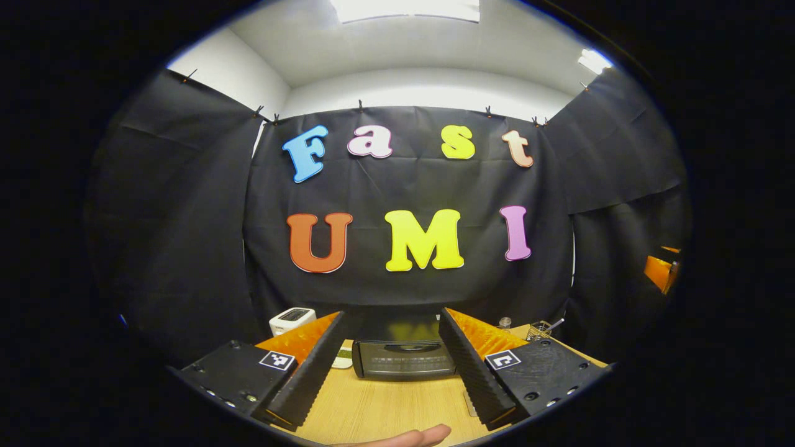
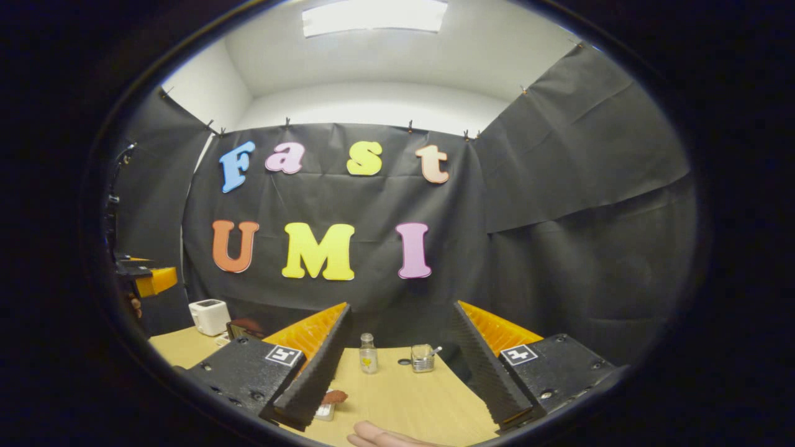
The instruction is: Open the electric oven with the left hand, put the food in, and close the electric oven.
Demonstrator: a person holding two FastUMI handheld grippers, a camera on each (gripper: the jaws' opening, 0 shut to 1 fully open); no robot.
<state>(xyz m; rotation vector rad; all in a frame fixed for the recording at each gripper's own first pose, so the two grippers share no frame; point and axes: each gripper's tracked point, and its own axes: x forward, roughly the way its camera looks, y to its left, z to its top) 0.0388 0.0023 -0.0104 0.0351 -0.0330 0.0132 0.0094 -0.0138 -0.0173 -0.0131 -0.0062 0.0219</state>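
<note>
While the oven point(image 1: 404, 360) sits shut at lower centre, both jaws are held spread; its door must be gripped next.

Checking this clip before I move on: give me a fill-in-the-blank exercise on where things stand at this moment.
1. The electric oven seen between the left claw fingers has its door ____.
2. Both the left claw and the right claw are ____, holding nothing.
3. The small glass bottle stands ____ on the wooden table.
4. The white toaster sits to the oven's ____ in the left gripper view.

Missing words: closed; open; upright; left
</note>
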